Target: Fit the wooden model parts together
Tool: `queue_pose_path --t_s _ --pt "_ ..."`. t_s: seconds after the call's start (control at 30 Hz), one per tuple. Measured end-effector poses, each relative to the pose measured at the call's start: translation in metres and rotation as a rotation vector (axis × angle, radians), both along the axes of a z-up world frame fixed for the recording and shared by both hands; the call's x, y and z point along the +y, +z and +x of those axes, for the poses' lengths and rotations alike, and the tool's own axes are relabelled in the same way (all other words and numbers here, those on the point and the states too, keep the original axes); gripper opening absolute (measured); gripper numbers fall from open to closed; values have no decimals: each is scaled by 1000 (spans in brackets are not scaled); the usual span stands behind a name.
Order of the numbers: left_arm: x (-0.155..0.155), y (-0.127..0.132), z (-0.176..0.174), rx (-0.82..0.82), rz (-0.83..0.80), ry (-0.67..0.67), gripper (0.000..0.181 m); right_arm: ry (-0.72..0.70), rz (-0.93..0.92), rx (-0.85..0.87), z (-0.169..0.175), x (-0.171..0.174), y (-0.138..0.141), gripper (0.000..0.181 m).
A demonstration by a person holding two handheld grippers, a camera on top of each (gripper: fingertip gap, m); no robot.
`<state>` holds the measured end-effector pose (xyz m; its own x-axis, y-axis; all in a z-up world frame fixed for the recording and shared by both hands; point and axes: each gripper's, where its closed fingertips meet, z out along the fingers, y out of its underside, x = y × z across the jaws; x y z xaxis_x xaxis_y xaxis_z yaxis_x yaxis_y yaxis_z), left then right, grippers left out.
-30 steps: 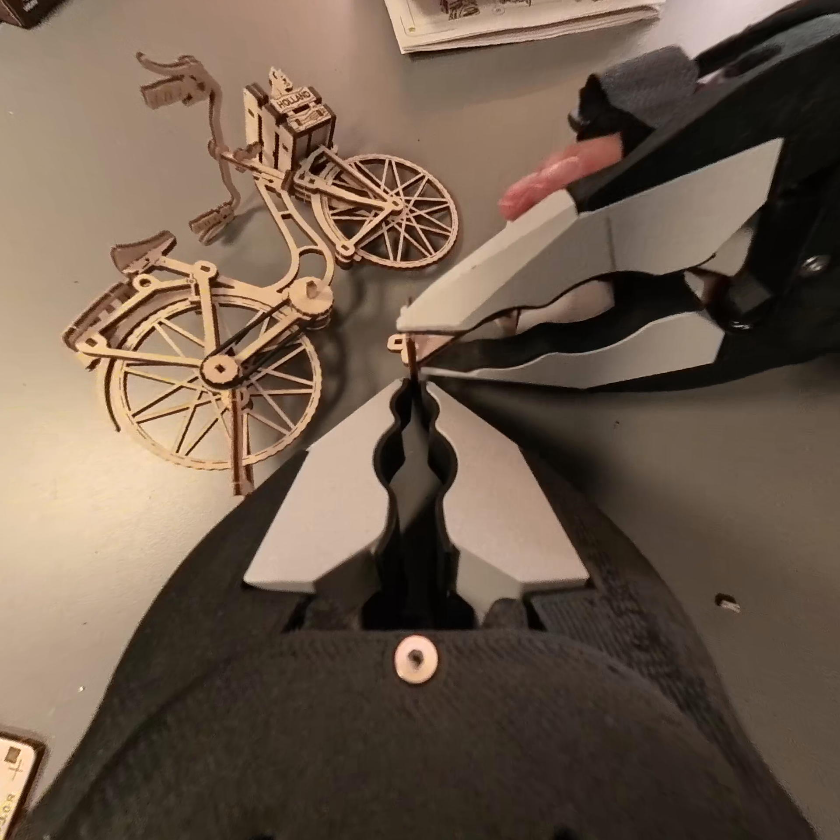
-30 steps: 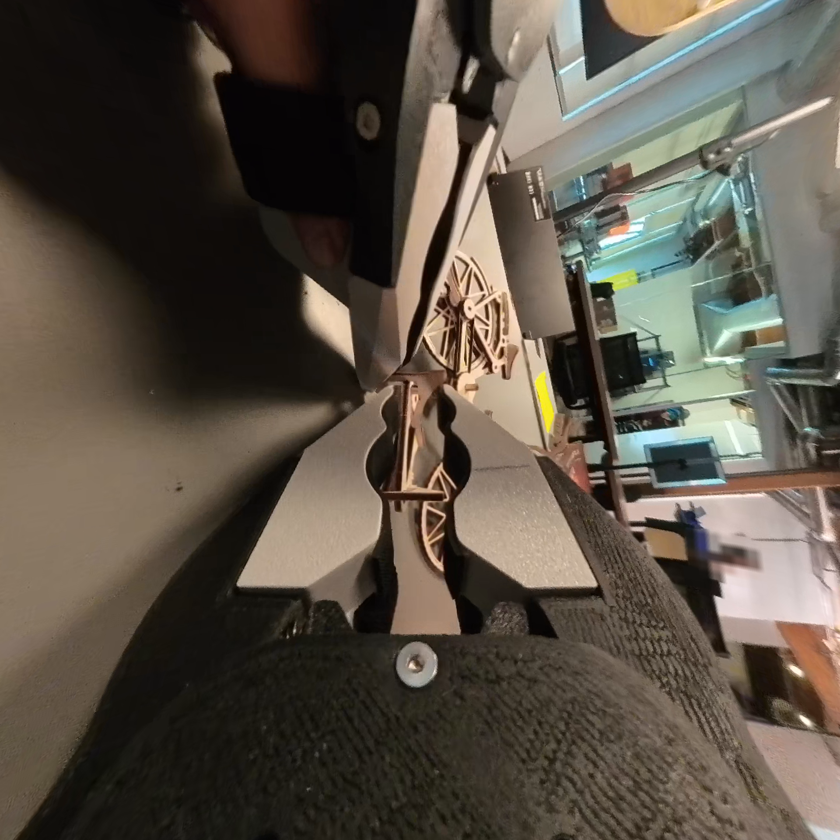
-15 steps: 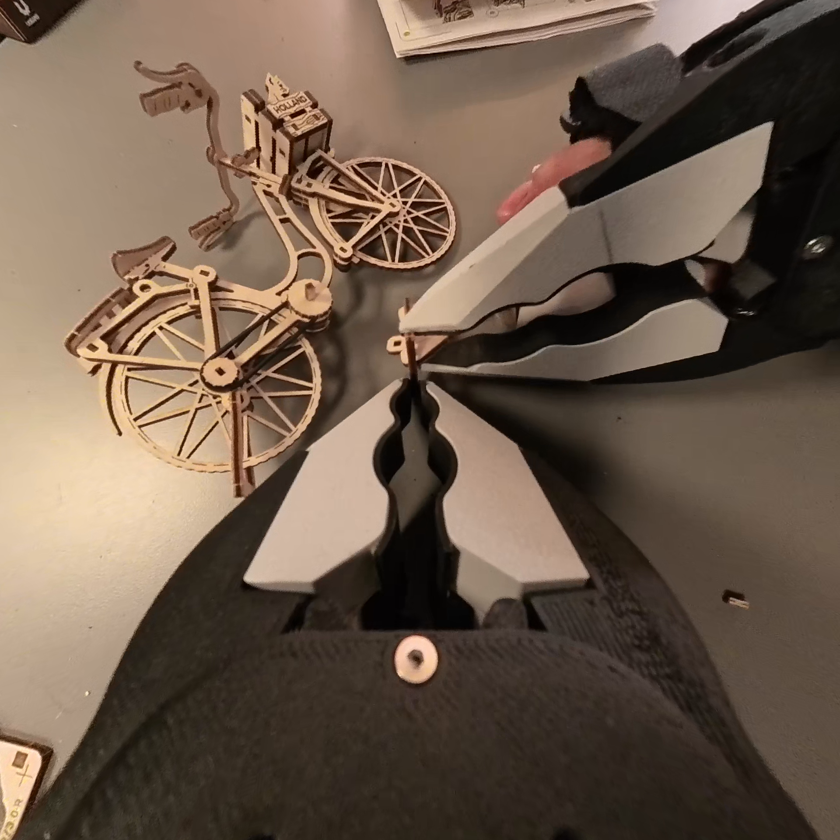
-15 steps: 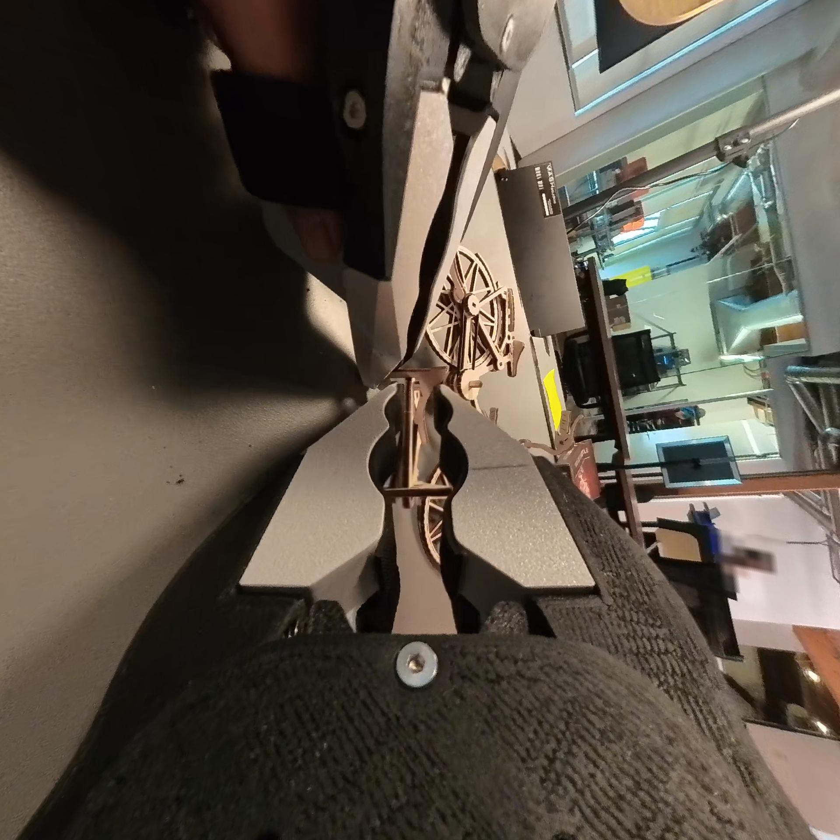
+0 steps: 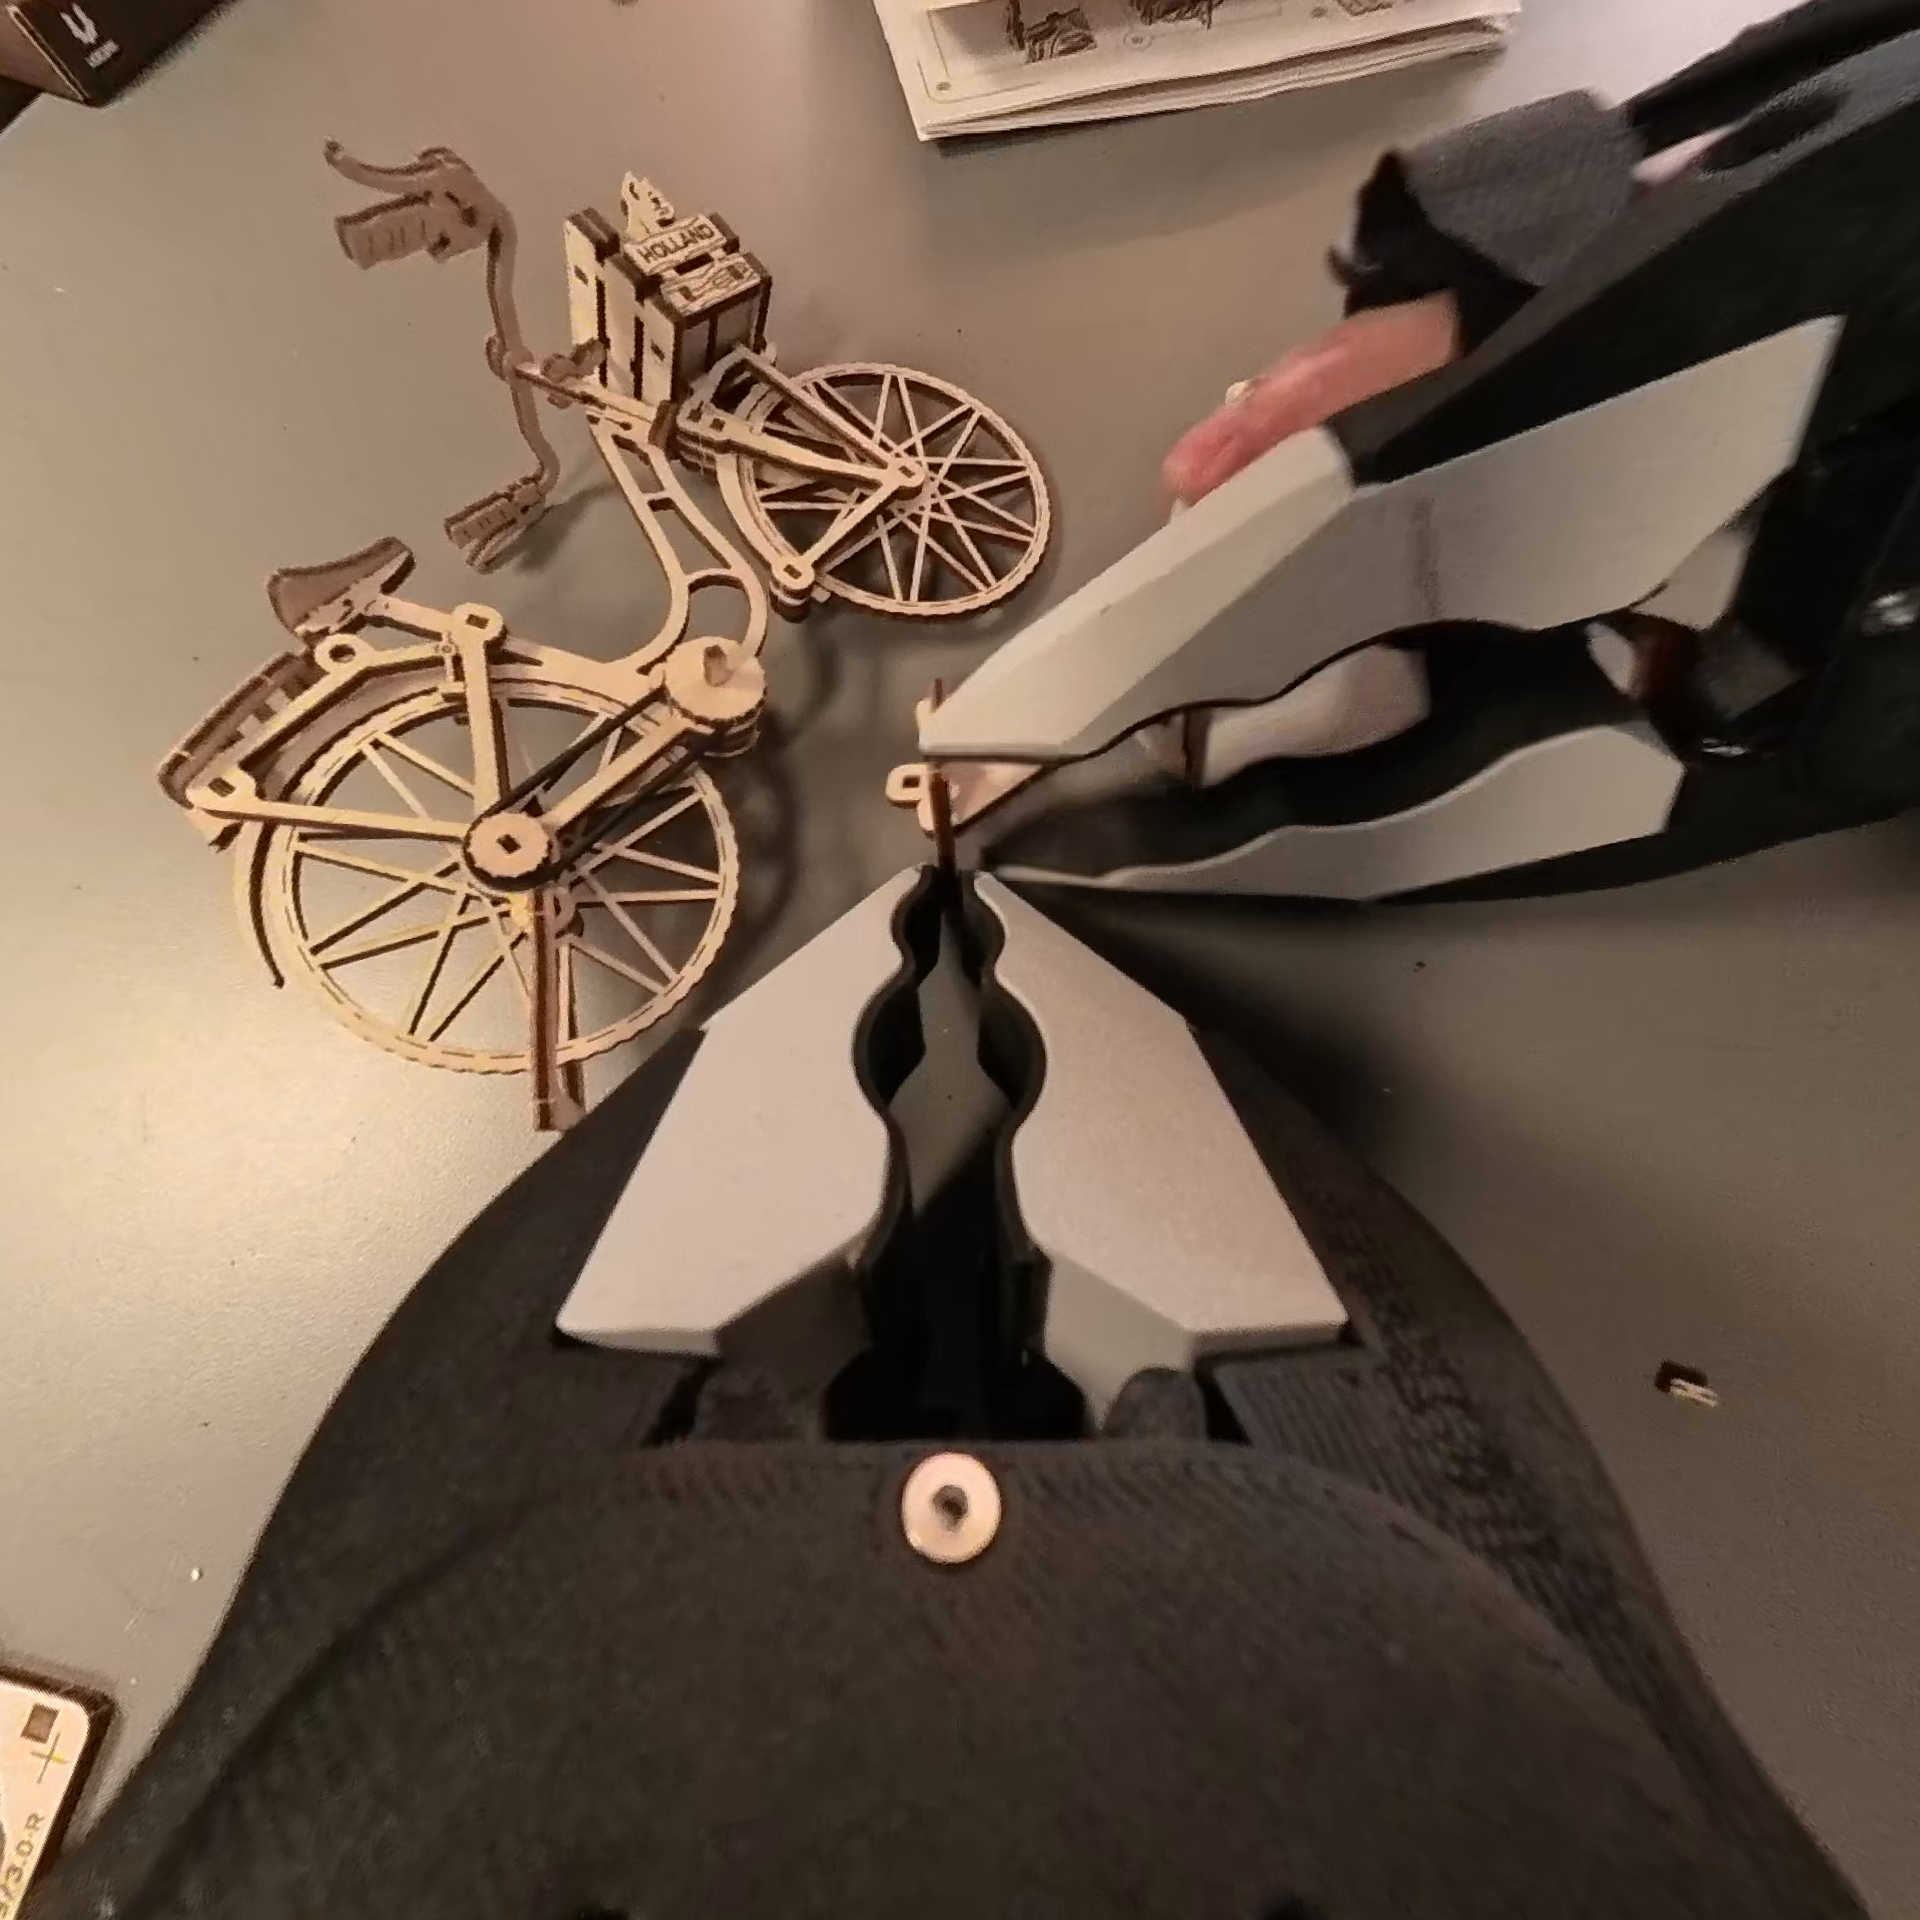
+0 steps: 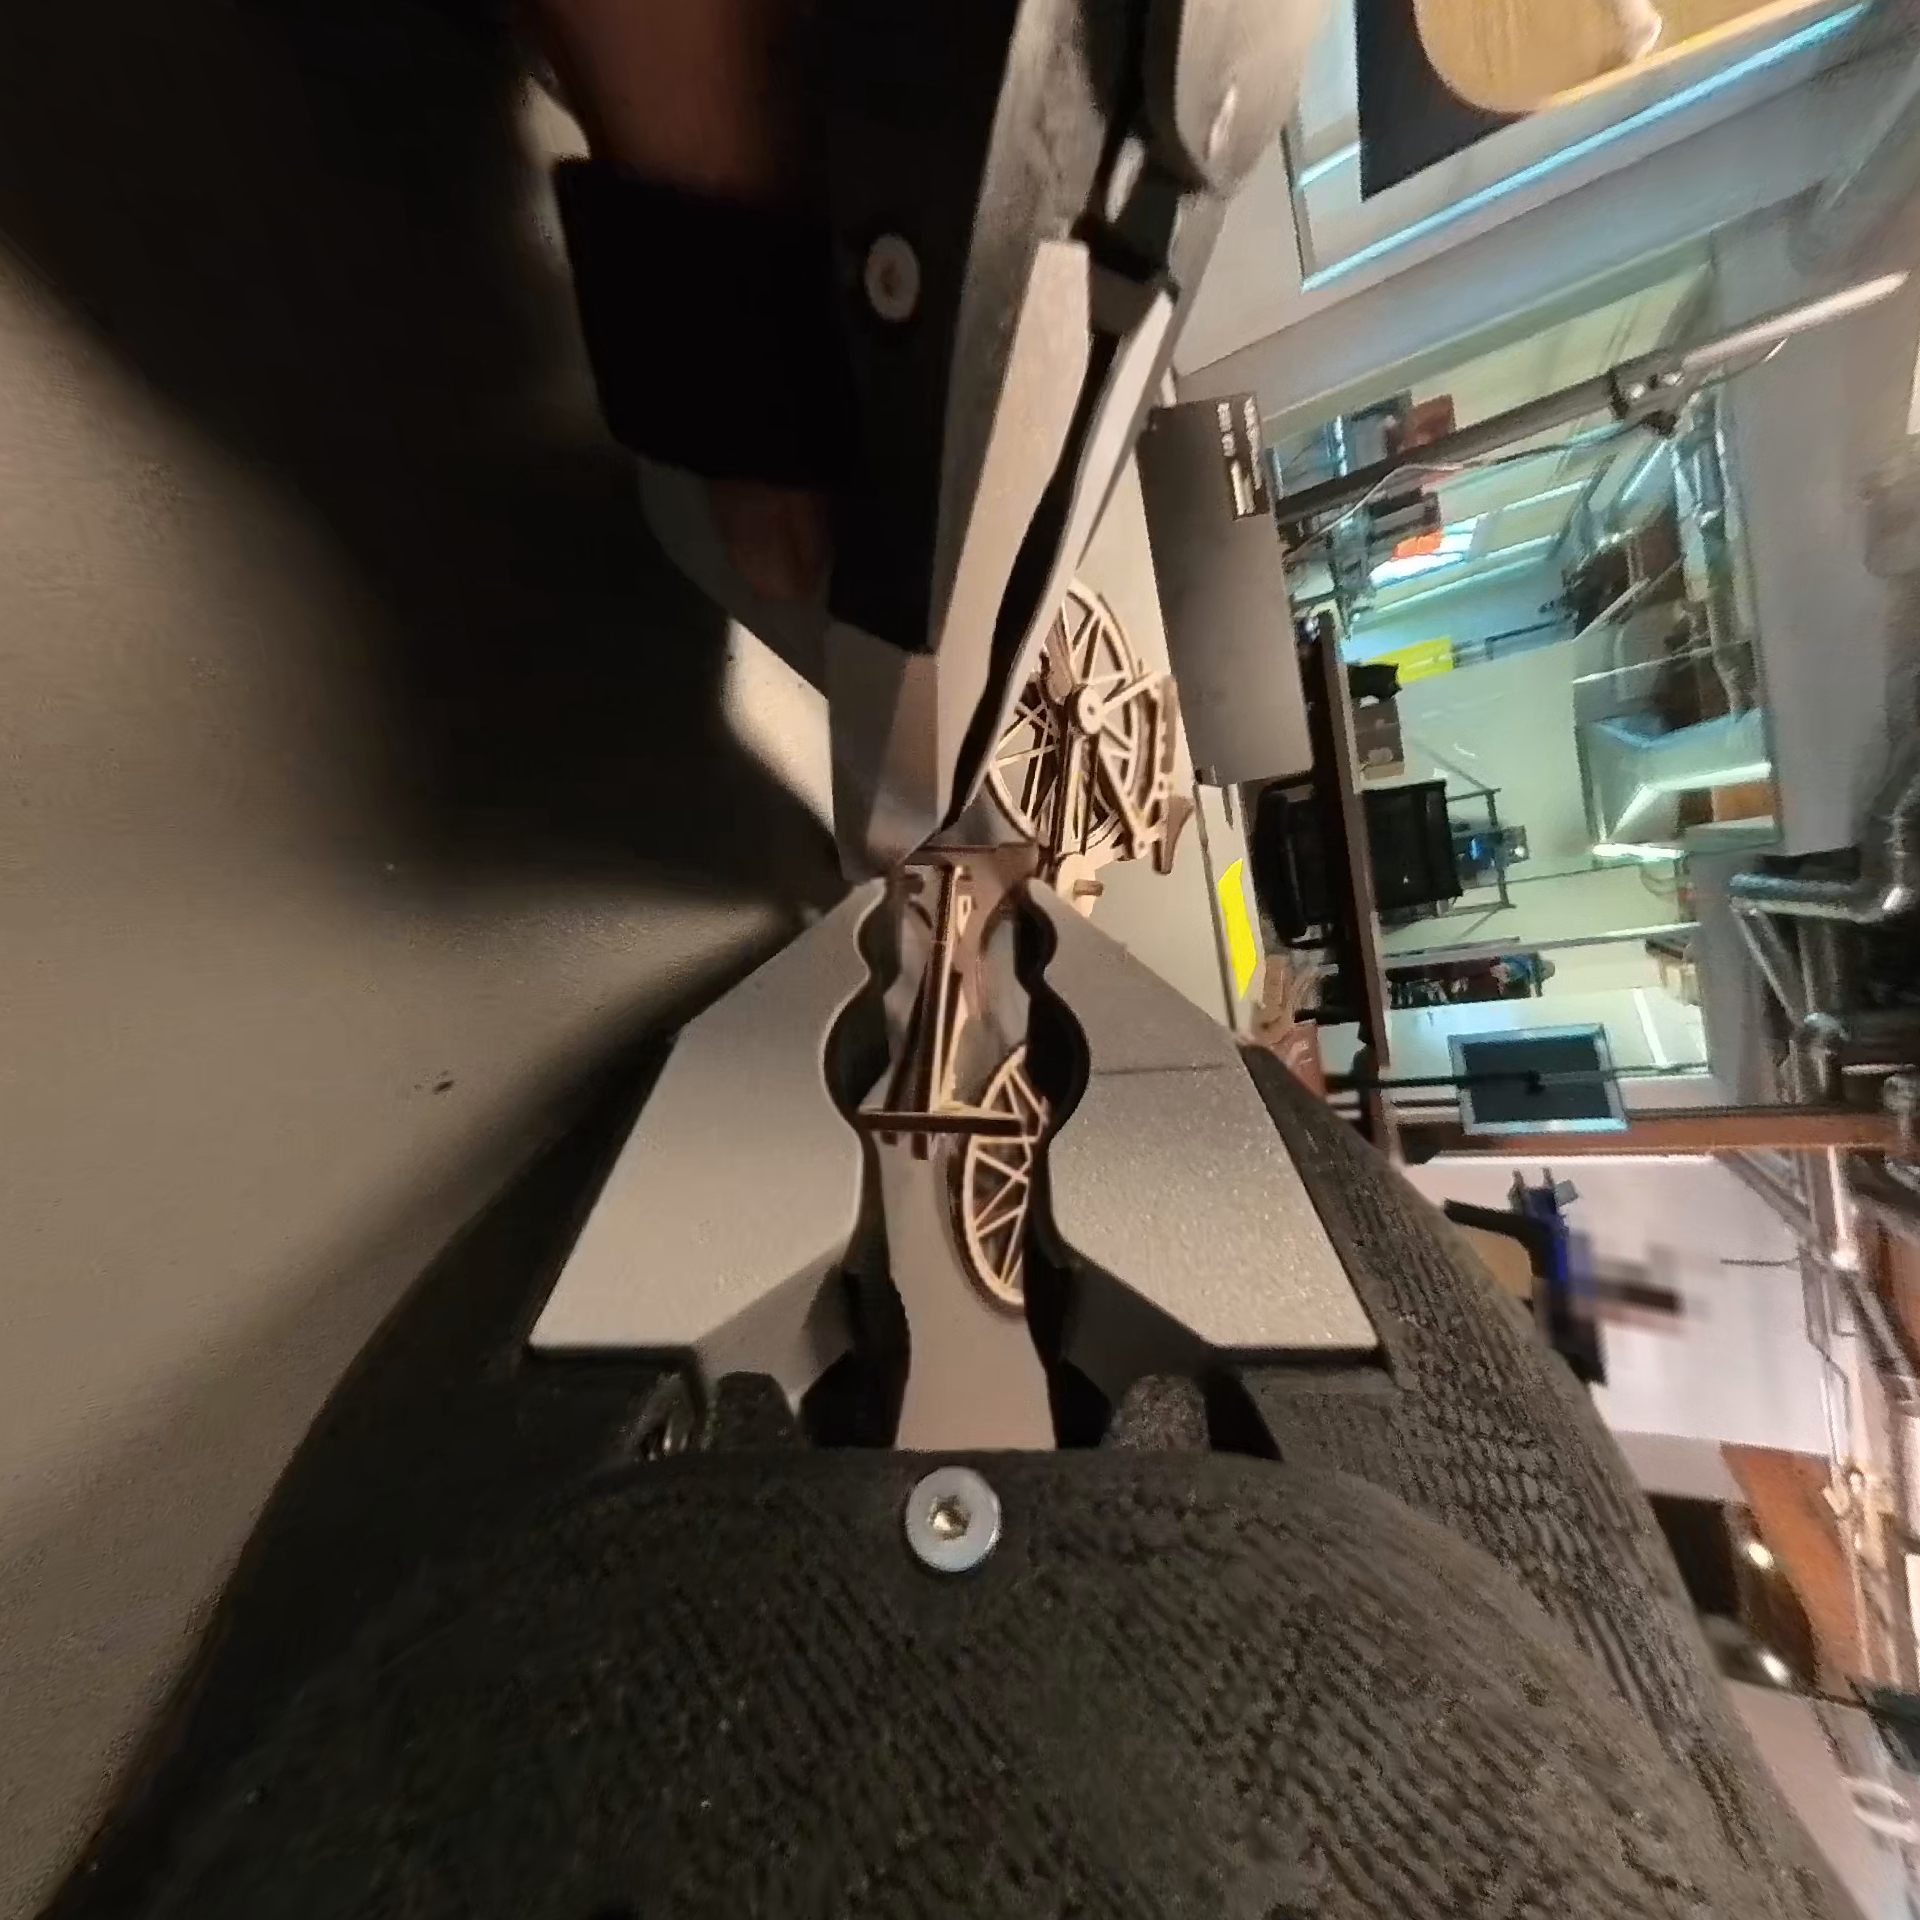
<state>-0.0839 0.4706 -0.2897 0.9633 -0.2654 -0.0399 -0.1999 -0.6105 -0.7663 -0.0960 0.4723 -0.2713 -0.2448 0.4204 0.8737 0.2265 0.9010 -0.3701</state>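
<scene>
A wooden bicycle model (image 5: 499, 727) lies on its side on the grey table (image 5: 208, 1195), left of both grippers. My left gripper (image 5: 945, 883) is shut on a thin dark wooden piece (image 5: 940, 831) that sticks out past its tips. My right gripper (image 5: 940, 774) comes in from the right and is shut on a small wooden frame part (image 5: 906, 784). The two parts meet tip to tip just above the table. In the right wrist view, the frame part (image 6: 940, 997) sits between my right gripper's (image 6: 956, 888) fingers. The left gripper (image 6: 904, 842) reaches in from above.
An instruction booklet (image 5: 1195, 52) lies at the table's far edge and a black box (image 5: 62, 52) at the far left corner. A card (image 5: 31, 1766) lies near left and a tiny dark bit (image 5: 1683, 1387) at the right. A dark panel (image 6: 1216, 592) stands beyond the bicycle wheel (image 6: 1081, 727). My left and right fingertips are right by each other.
Both grippers stay shut with their tips together. The right gripper has shifted and tilted slightly, and the frame part in it now sits a little more askew. The bicycle has not moved.
</scene>
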Motion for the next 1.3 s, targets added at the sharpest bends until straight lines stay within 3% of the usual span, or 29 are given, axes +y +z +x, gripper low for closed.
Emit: queue_pose_path --t_s 0.1,0.2,0.3,0.5,0.67,0.9,1.3 --pt "0 0 -3 -9 1 14 2 154 45 144 7 -25 25 43" --pt "0 5 -4 -7 30 21 2 309 140 371 28 -51 60 41" --pt "3 17 -9 22 119 41 2 234 174 493 35 -32 84 42" --pt "5 55 -23 145 412 69 2 55 -57 609 46 26 114 42" --pt "2 74 -24 191 550 64 2 -8 -230 636 48 53 118 40" --pt "-11 107 -18 289 779 34 2 -40 -274 634 47 63 117 35" --pt "-18 116 12 570 922 -103 2 -215 -222 560 50 107 101 12"
